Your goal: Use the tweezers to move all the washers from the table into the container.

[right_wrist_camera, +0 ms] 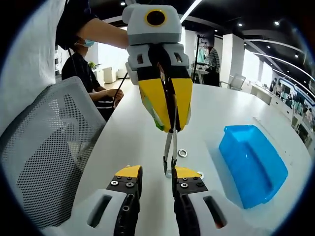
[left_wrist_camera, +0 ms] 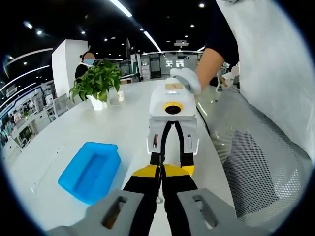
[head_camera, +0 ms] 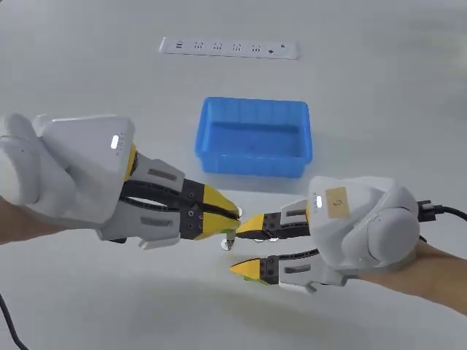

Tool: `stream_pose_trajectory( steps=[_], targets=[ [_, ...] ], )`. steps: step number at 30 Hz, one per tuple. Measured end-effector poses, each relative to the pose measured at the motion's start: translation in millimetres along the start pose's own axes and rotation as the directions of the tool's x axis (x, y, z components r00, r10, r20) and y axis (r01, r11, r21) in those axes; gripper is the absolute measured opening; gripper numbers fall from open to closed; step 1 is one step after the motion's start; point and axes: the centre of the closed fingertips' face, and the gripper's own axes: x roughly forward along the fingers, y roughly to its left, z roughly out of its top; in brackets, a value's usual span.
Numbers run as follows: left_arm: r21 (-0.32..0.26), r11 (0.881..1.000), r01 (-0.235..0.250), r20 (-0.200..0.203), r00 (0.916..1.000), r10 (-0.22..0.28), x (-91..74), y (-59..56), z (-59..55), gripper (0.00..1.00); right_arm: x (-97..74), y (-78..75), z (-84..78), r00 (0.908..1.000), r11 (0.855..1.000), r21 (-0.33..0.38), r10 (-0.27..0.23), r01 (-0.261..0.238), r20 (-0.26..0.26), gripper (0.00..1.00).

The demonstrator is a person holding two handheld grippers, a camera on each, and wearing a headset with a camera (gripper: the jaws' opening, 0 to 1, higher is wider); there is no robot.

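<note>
Your left gripper [head_camera: 232,219] is squeezed tight on the tweezers [right_wrist_camera: 170,145]. Their tips point down right at a washer [right_wrist_camera: 169,173] on the white table [head_camera: 379,95]. Two more washers [right_wrist_camera: 182,153] lie close by. Your right gripper [head_camera: 239,246] has its jaws apart and holds nothing. The blue container [head_camera: 252,162] sits just past both grippers.

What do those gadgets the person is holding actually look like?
Both have bulky white plastic bodies and black jaws tipped in yellow. The left gripper bears a small white light; the right gripper has a yellow sticker and a black cable trailing from its back.
</note>
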Motion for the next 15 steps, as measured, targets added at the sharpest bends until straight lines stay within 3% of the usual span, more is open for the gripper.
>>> stream_pose_trajectory(
  steps=[15],
  targets=[
    [-0.007,1.000,-0.007,-0.011,0.9999,0.007,-0.9,-1.7,-8.6,0.05,-5.3,-5.5,-9.4,0.9997,0.999,0.028,-0.023,0.024,-0.011,0.26]
  ],
)
